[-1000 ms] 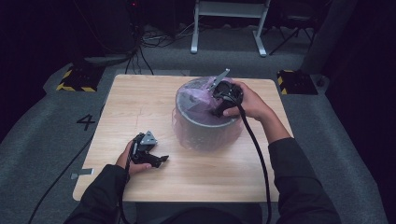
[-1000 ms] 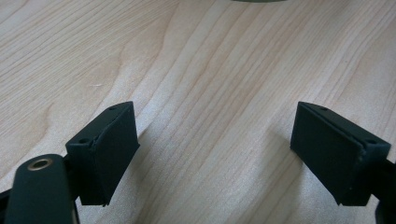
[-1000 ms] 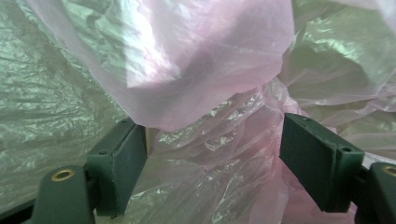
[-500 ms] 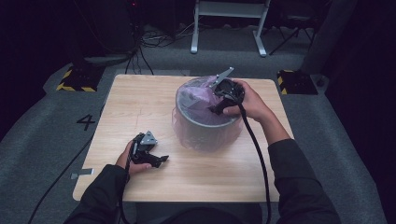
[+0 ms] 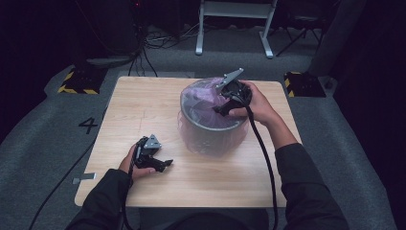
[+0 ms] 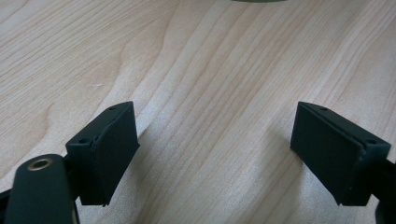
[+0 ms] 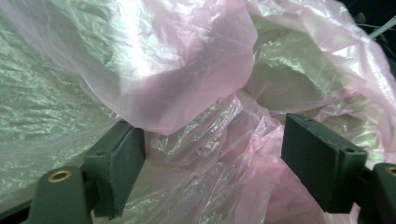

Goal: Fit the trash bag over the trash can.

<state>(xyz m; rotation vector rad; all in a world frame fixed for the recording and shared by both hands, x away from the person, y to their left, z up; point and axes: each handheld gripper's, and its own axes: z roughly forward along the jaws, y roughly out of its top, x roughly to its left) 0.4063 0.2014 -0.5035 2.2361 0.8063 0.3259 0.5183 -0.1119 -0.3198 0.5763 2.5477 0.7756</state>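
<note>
Two grippers at work. Right gripper (image 5: 225, 101) inside the mouth of the grey bin (image 5: 210, 132) at mid-table, jaws spread among crumpled pink plastic liner (image 7: 187, 88), pinching nothing. Left gripper (image 5: 160, 163) low over the wooden table (image 6: 210, 70) near the front edge, jaws spread, empty.

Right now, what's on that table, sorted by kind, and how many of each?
Bin: 1
Pink bag lining it: 1
Grippers: 2, left gripper resting on the table, right gripper inside the bag
Total: 4
</note>
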